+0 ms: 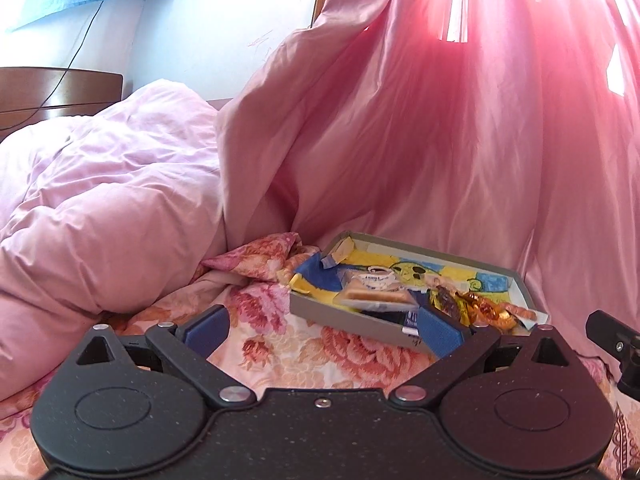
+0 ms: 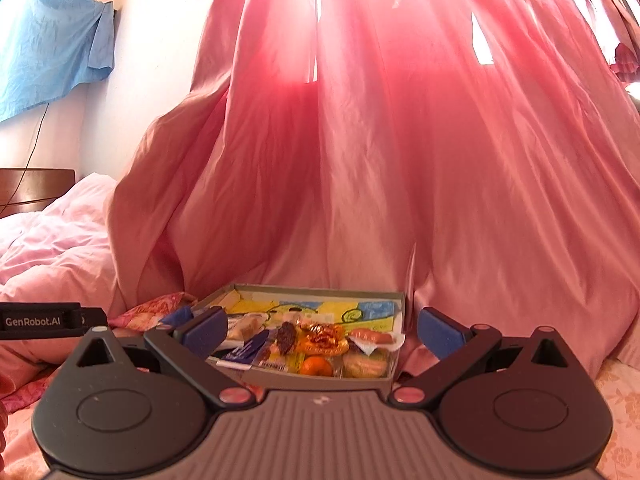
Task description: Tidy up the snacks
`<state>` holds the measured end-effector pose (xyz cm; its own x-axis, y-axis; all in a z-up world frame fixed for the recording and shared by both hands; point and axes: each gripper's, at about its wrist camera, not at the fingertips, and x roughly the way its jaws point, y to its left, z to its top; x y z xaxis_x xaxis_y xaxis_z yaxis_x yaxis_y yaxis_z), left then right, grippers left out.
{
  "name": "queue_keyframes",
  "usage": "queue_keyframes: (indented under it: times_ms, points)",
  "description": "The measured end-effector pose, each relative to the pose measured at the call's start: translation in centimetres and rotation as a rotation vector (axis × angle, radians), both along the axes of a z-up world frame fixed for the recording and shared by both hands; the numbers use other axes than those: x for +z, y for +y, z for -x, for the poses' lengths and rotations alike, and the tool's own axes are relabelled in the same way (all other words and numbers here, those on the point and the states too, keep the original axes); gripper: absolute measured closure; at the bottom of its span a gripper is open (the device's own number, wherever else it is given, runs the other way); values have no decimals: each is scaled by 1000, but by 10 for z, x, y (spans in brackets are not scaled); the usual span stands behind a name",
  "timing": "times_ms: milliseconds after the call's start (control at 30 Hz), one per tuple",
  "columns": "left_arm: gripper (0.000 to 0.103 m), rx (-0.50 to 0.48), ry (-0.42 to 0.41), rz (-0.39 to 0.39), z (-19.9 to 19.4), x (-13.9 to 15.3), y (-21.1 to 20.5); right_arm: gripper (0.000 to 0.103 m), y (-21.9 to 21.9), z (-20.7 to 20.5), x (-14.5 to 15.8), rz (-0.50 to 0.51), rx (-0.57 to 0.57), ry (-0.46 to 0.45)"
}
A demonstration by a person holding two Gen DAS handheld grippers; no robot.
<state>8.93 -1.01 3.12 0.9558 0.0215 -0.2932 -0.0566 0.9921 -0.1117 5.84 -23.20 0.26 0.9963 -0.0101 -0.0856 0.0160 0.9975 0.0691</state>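
One orange [image 2: 316,365], right view only

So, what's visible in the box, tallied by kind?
Box contents that can be told apart:
Orange fruit: 1
Gold foil-wrapped sweet: 1
Dark blue packet: 1
Clear-wrapped pale biscuit: 1
Total: 4; the rest overlap too much to separate.

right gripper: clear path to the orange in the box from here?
Probably yes. The right gripper is open and empty, the small orange lies just ahead at the box's near wall, uncovered. Tight neighbours: gold wrappers behind, a pale pastry beside.
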Motion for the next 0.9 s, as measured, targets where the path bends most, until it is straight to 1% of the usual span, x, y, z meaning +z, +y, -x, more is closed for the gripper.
queue_keyframes:
  times_ms: [167,333,500,900]
  points:
    - [3,10,17,-3,15,-4,8,0,6,10,-4,3,4,14]
    - [3,21,23,11,30,-6,17,0,14,19,-6,6,4,14]
    - [3,19,24,-13,41,-9,20,0,22,27,-8,11,3,21]
    - [3,-8,58,-57,54,-18,20,0,35,43,-17,33,12,55]
